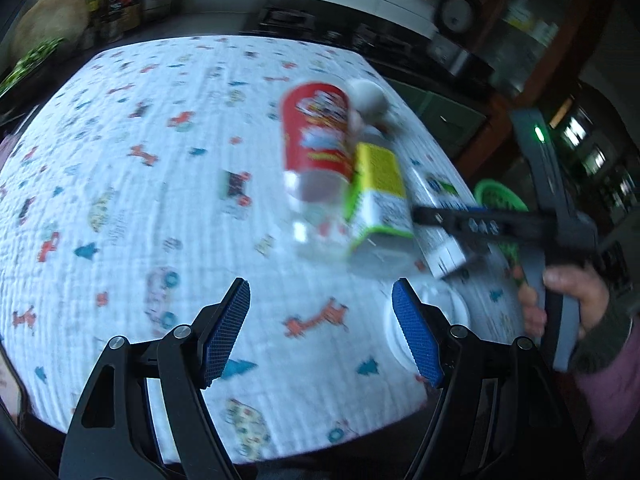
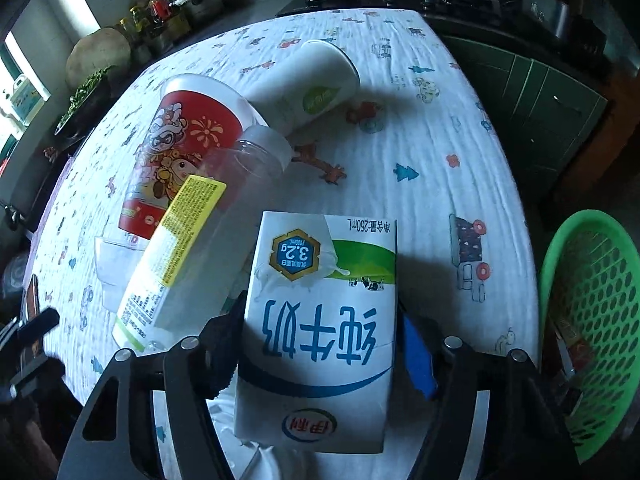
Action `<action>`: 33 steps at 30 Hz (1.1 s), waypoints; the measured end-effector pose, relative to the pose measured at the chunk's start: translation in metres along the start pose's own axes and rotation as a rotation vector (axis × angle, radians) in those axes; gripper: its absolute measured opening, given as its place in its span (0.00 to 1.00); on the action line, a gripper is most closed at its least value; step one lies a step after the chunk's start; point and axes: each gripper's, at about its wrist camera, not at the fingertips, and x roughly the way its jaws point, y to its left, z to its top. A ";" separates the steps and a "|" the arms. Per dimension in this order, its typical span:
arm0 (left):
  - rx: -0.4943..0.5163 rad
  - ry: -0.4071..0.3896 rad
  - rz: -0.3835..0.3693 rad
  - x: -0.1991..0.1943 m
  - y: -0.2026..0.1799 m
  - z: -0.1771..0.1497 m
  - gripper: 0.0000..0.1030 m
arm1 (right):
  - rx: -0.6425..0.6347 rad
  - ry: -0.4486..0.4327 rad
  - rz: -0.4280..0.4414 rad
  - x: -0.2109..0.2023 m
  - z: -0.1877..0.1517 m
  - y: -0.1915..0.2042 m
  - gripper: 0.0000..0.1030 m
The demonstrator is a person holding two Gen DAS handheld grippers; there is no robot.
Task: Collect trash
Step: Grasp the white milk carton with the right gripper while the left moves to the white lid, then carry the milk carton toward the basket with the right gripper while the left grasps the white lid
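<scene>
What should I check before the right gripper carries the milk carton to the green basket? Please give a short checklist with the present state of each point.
1. White and blue milk carton sits between the right gripper fingers: ok.
2. Grip is firm on both sides: cannot tell; the right blue pad seems slightly apart from the carton.
3. Green perforated plastic basket is close at the table edge: ok.
4. Clear plastic bottle with the yellow-green label lies clear of the carton: not ok, it lies close beside it.
5. Left gripper is open and empty: ok.
6. Room inside the basket: cannot tell.
</scene>
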 end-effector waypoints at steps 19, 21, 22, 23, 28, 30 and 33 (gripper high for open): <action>0.250 0.107 -0.095 0.044 -0.090 -0.027 0.72 | 0.078 -0.109 0.005 -0.062 -0.031 -0.043 0.61; 0.274 0.106 -0.081 0.046 -0.095 -0.028 0.76 | 0.087 -0.113 0.003 -0.067 -0.036 -0.048 0.61; 0.285 0.106 -0.069 0.047 -0.097 -0.030 0.81 | 0.091 -0.115 0.003 -0.068 -0.037 -0.050 0.61; 0.291 0.104 -0.065 0.047 -0.100 -0.031 0.84 | 0.094 -0.117 0.003 -0.070 -0.039 -0.053 0.61; 0.319 0.106 -0.026 0.057 -0.105 -0.035 0.85 | 0.110 -0.129 -0.002 -0.078 -0.046 -0.063 0.61; 0.323 0.105 -0.014 0.059 -0.105 -0.035 0.85 | 0.114 -0.132 -0.004 -0.079 -0.048 -0.067 0.61; 0.340 0.098 0.005 0.061 -0.108 -0.036 0.84 | 0.126 -0.138 -0.007 -0.082 -0.050 -0.074 0.61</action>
